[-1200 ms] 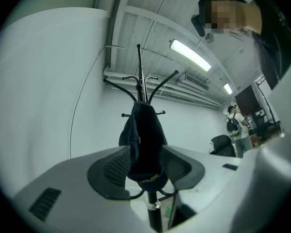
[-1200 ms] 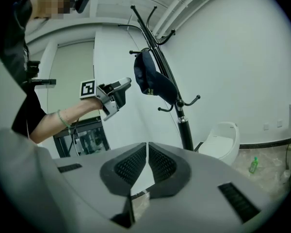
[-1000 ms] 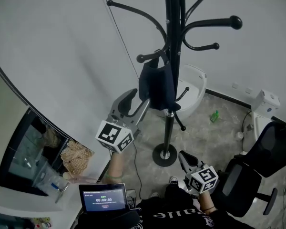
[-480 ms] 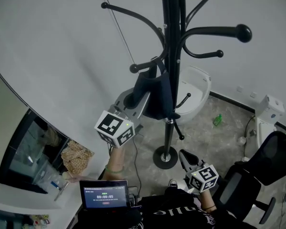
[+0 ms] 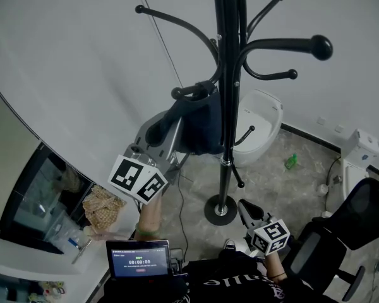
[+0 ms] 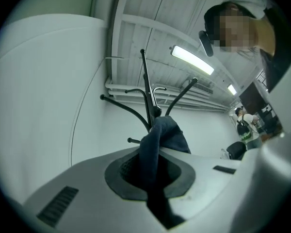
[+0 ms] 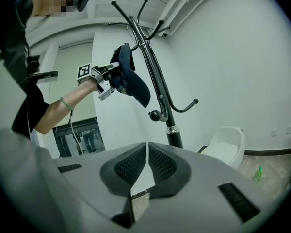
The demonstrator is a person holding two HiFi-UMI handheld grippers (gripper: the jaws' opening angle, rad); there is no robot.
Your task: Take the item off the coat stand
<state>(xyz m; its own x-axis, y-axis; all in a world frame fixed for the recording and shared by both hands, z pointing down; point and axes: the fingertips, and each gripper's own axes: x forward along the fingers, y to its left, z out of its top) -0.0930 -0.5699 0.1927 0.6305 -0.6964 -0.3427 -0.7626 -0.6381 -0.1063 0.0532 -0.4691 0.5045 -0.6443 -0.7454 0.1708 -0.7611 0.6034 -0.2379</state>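
Observation:
A dark blue cap (image 5: 201, 124) hangs by a lower hook of the black coat stand (image 5: 226, 106). My left gripper (image 5: 170, 120) reaches up from the lower left, its jaws closing with the cap's cloth pinched between the pads. In the left gripper view the cloth (image 6: 157, 140) runs down between the pads of the gripper (image 6: 153, 178), with the stand (image 6: 146, 89) behind. The right gripper view shows the cap (image 7: 131, 81) beside the pole (image 7: 157, 91). My right gripper (image 5: 245, 208) is low by the stand's base, shut and empty (image 7: 146, 166).
The stand's round base (image 5: 220, 210) sits on the grey floor. A white tub-shaped seat (image 5: 260, 122) stands behind the pole, with a green bottle (image 5: 291, 161) near it. A black office chair (image 5: 347, 226) is at the right. A tablet (image 5: 139, 259) is at the bottom left.
The left gripper's jaws, open beside the cap a second ago, have shut on its cloth. The gripper has drawn left and down, pulling the cap sideways from the pole.

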